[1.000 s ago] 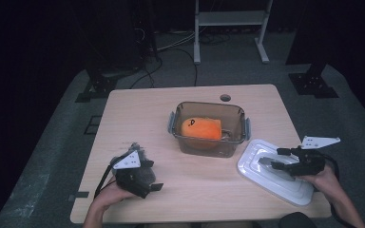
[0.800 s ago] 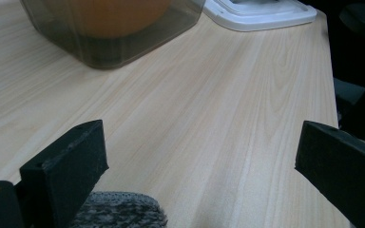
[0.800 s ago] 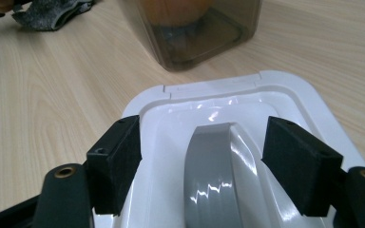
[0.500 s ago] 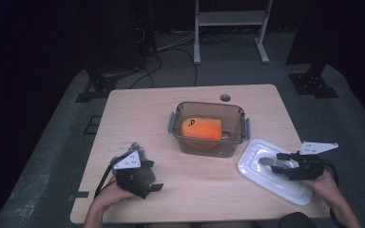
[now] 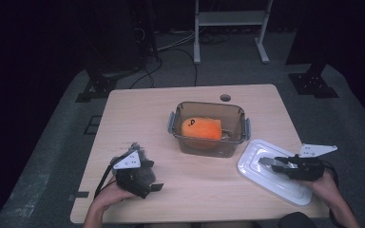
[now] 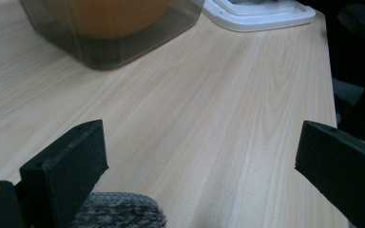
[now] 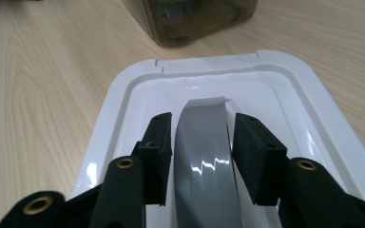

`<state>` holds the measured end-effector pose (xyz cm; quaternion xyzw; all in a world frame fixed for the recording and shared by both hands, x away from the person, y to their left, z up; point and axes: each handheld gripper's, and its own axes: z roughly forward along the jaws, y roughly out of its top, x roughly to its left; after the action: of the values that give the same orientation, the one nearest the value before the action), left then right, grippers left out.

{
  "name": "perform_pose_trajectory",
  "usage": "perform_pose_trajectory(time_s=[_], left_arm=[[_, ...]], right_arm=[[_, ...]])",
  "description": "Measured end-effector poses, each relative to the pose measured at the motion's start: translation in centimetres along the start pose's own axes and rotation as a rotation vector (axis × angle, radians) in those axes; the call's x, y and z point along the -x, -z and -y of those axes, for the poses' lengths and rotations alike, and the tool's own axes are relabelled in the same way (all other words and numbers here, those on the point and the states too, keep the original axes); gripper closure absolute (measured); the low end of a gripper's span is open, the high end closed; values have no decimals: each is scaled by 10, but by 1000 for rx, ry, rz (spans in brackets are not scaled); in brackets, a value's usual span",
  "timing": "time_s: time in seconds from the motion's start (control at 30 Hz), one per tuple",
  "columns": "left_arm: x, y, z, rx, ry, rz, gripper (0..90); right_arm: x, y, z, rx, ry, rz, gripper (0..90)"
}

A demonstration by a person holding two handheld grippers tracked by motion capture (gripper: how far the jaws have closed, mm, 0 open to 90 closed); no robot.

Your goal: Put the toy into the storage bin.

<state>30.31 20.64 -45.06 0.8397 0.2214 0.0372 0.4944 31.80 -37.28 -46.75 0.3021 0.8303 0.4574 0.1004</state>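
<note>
A small dark mark, too small to read, sits on the orange rounded block (image 5: 200, 128) inside the smoky clear plastic box (image 5: 208, 145) at the middle of the pale wood-grain surface (image 5: 138, 118); behind it, a dark room with grey carpet, cables and a white metal frame (image 5: 230, 19). Right of the box lies the white rectangular plastic lid (image 5: 252, 164), where the right tongs (image 7: 202, 137) have just been closing around its grey raised handle strip (image 7: 204, 152), a sliver of gap showing on each side. Left of the box, the left tongs (image 6: 202, 156) gape wide and empty.

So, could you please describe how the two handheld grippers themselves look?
Both are black. The left gripper carries a grey three-cornered plate on top and trails a dark cable. The right gripper bears a similar pale plate. Up close, its jaws are black with matt rectangular pads and brass-coloured pivots.
</note>
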Motion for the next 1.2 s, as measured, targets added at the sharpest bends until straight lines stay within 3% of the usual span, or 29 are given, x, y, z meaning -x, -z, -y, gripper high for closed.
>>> perform_pose_trajectory(time_s=[0.2,0.7,1.2], left_arm=[[0,0,0,0,1,1,23],[0,0,0,0,1,4,23],[0,0,0,1,2,4,23]], right_arm=[[-1,-1,1,-9,8,-6,643],[-3,-1,-5,-24,38,-20,660],[-5,18,-15,-4,52,-18,659]])
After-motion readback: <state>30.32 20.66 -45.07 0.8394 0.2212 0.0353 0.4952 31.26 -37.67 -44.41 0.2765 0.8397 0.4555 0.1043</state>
